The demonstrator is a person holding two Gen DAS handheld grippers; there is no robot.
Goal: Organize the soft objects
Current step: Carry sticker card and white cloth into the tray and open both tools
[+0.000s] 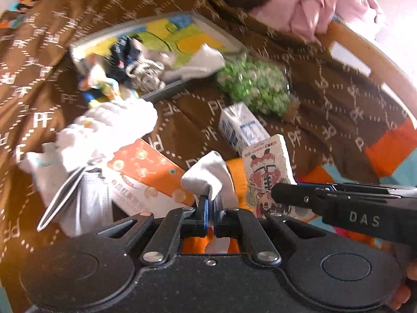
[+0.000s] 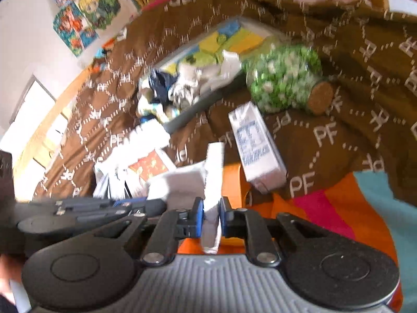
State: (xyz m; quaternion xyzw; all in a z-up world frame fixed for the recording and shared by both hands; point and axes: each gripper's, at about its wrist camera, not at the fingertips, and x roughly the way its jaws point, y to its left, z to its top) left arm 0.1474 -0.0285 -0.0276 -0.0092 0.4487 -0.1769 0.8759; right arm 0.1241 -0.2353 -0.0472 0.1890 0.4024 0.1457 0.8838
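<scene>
My left gripper (image 1: pixel 211 203) is shut on a white sock (image 1: pixel 208 177), held above the brown blanket. My right gripper (image 2: pixel 211 208) is shut on the same white sock (image 2: pixel 213 172) and shows at the right of the left wrist view (image 1: pixel 338 203). A grey tray (image 1: pixel 166 88) farther ahead holds several socks and soft items, dark, striped and white; it also shows in the right wrist view (image 2: pixel 182 120). More white socks (image 1: pixel 109 122) lie left of the tray's near corner.
A green bead jar with a cork (image 2: pixel 284 78) lies right of the tray. A white and blue carton (image 1: pixel 242 127), a cartoon-print box (image 1: pixel 265 172) and an orange pack (image 1: pixel 148 169) lie on the brown blanket (image 1: pixel 52 65). Pink cloth (image 1: pixel 320 2) sits far right.
</scene>
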